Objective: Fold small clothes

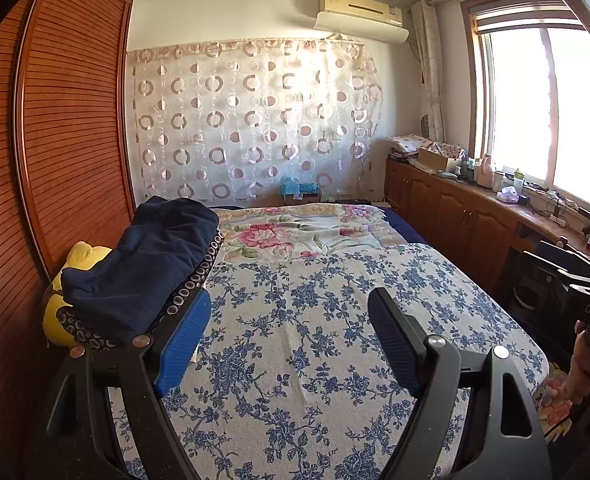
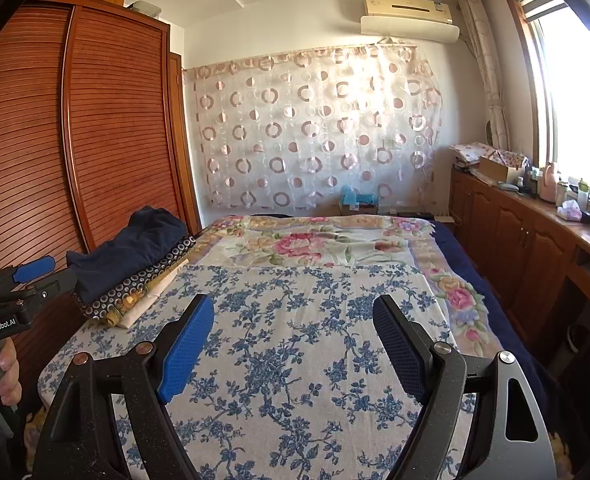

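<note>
Left gripper: nearest the left wrist camera, jaws spread wide, nothing between the blue pads; it hovers over the near part of the bed, with its left finger just beside the clothes pile. In the right wrist view it shows at the left edge, held in a hand.
Right gripper: released as well, fingers far apart above the blue-flowered sheet, holding nothing. Its black body appears at the right edge of the left wrist view.
Folded clothes: a stack at the left edge of the bed, next to the wardrobe; a dark navy garment lies on top, a dark piece with ring pattern under it, pale cloth at the bottom.
Yellow item: soft, partly hidden behind the stack.
Blue-flowered sheet: covers the near half of the bed, flat, bare of garments in the middle.
Rose-print blanket: spread over the far half.
Wardrobe: slatted wooden doors along the left.
Cabinets: low, along the window wall, cluttered on top.
</note>
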The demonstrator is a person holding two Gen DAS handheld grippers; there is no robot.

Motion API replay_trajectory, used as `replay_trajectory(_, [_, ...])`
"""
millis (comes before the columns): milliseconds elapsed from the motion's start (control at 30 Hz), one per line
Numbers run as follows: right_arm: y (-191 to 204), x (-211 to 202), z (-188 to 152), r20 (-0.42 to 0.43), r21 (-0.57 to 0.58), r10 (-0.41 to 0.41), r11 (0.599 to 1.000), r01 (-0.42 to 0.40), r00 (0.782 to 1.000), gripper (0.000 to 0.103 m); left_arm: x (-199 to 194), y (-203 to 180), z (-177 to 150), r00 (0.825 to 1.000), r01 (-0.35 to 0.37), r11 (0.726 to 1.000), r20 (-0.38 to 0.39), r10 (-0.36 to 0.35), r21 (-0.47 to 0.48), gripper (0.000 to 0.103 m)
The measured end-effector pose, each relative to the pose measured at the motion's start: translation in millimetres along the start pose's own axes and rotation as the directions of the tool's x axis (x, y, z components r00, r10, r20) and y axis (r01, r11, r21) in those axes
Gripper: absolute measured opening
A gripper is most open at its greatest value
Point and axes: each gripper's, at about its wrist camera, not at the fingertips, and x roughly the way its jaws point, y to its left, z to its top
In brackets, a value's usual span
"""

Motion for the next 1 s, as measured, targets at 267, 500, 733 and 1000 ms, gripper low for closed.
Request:
replay_trajectory(267, [-1.1,0.0,-0.4,0.003,-0.005,0.003,1.000,-0.003,1.000,0.083,-0.4,0.1,0.0,1.000,0.000,1.000,0.002,0.000,0.000,0.081])
replay_trajectory(500, [-0.3,0.0,-0.8,0.003,-0.005,0.002,1.000,-0.002,1.000,0.083,0.4,-0.3,-1.1,1.000,0.002,1.000,0.005,-0.002,0.000,0.081])
replay_trajectory(733, [-1.1,0.0,-1.7,0.004,-0.005,0.002,1.000,-0.002,1.000,0.083,0.8,-0.5,-1.8,1.000,0.002,1.000,0.005,-0.002,0.001,0.081])
replay_trajectory(1000, [-2.5,0.1,-1.7,0.005,-0.005,0.002,1.000,-0.002,1.000,0.083,0.0,-1.3,-1.1,1.000,0.004,1.000,0.005,-0.004,0.001,0.081])
